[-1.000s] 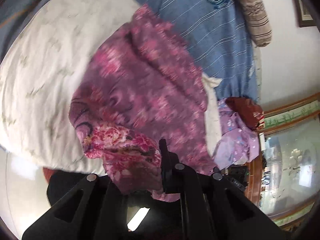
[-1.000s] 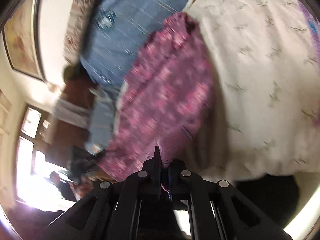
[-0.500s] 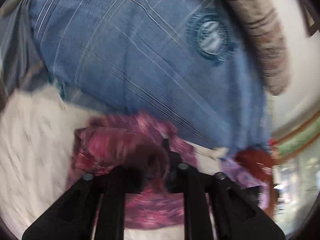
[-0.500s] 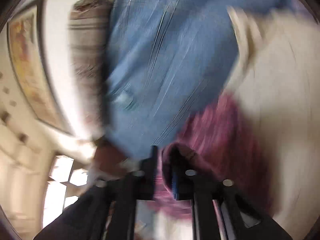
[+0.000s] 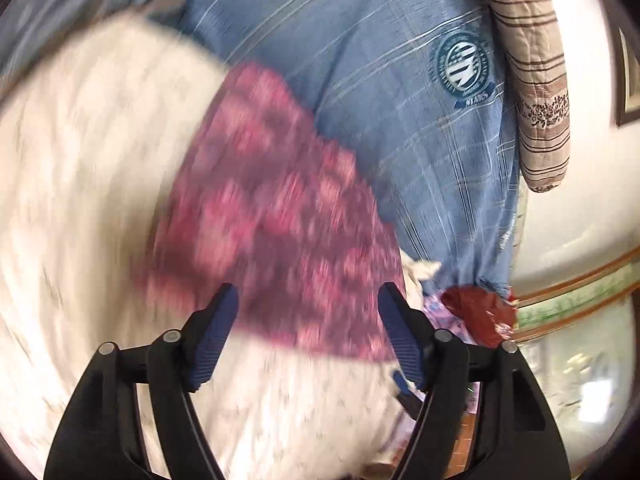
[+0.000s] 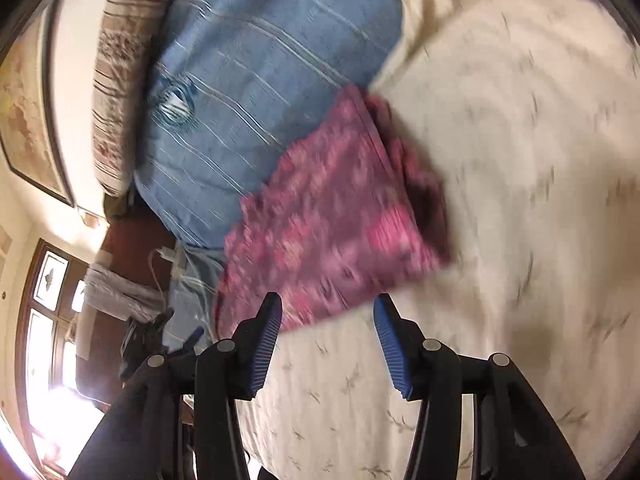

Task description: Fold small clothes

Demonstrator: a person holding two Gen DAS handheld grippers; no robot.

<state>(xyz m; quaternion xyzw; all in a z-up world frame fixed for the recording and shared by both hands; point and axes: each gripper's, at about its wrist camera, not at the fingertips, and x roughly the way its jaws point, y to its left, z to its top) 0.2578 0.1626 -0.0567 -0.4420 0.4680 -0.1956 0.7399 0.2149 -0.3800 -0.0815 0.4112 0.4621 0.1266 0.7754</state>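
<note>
The left tongs point(image 5: 308, 300) are opening, their blue pads clear of any cloth. The right tongs point(image 6: 326, 308) are opening too, with nothing between the pads. Just ahead of both lies the folded pink floral garment point(image 5: 276, 220), flat on the cream quilt point(image 6: 520, 160) of the bed. Its far edge touches a blue striped pillow point(image 5: 380, 80) bearing a round crest. Beyond that lies a brown striped bolster point(image 5: 532, 80) against the wall.
</note>
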